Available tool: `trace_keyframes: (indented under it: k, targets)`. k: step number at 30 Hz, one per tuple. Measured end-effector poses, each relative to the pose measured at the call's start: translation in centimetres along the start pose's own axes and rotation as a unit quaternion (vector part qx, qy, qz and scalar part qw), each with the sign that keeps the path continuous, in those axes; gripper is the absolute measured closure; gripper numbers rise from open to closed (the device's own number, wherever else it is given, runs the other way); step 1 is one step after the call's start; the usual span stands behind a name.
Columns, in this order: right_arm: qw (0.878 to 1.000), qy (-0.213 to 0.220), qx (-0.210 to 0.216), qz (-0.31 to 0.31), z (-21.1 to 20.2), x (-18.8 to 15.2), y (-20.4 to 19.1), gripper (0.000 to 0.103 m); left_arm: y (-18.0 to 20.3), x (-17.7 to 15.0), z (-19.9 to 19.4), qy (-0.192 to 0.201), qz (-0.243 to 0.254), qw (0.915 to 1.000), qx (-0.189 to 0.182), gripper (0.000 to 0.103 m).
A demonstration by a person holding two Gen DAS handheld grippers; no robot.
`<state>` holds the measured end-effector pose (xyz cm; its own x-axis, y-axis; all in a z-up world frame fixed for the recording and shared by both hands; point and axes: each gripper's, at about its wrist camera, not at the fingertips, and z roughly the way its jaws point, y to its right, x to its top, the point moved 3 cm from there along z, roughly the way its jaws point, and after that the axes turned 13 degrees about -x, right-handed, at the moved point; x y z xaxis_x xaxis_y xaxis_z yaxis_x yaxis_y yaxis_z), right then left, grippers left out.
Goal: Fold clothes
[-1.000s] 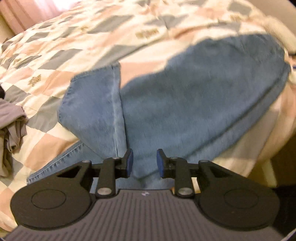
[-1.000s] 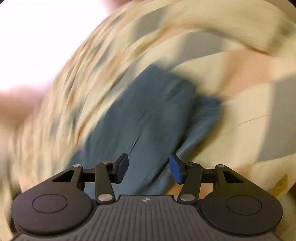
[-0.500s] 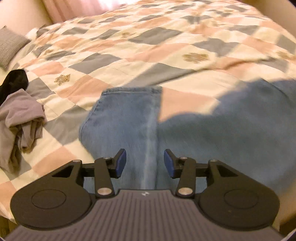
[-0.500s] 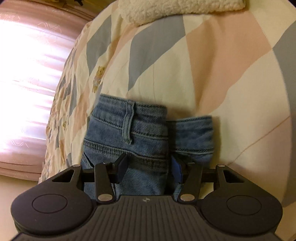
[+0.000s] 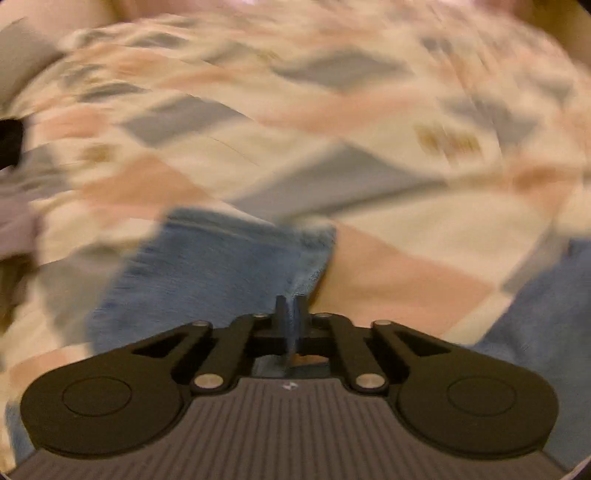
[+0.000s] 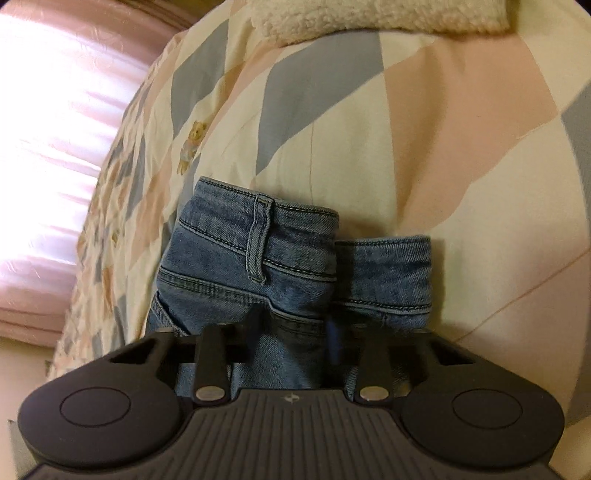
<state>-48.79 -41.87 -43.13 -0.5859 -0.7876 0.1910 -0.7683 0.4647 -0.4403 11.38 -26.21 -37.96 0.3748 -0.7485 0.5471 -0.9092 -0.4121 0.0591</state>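
Observation:
Blue jeans lie on a patchwork quilt [image 6: 424,140]. In the right wrist view the waistband [image 6: 229,254] with its belt loop sits just past my right gripper [image 6: 293,328]. Its jaws are closing, with a bunched fold of denim pinched between them. The left wrist view is blurred by motion. It shows a pale denim leg end [image 5: 207,266] on the quilt [image 5: 406,243]. My left gripper [image 5: 290,310] is shut at that leg's right edge, with a thin strip of denim between its pads. More denim [image 5: 546,314] shows at the right.
A cream fleece blanket [image 6: 369,14] lies at the quilt's far end, and a pink curtain [image 6: 55,110] glows at the left. A grey garment [image 5: 14,221] and something black [image 5: 9,140] sit at the left edge of the left wrist view.
My left gripper has slid along the jeans to the leg end and shut on its edge. My right gripper dropped onto the waistband, and its jaws have narrowed onto the denim.

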Motion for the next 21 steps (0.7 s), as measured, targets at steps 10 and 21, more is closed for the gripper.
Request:
trace_keyframes:
  k: [10,21]
  targets:
    - [0.999,0.012,0.033,-0.037,-6.3,1.0,-2.7,0.091,-20.8,-11.7,-18.8,0.090,-0.352,0.9257,0.105,0.098]
    - [0.999,-0.029,-0.013,0.025,-2.3,-0.9,0.0,0.068,-25.2,-24.8,-14.4,0.165,-0.606,0.7780,-0.021,0.064]
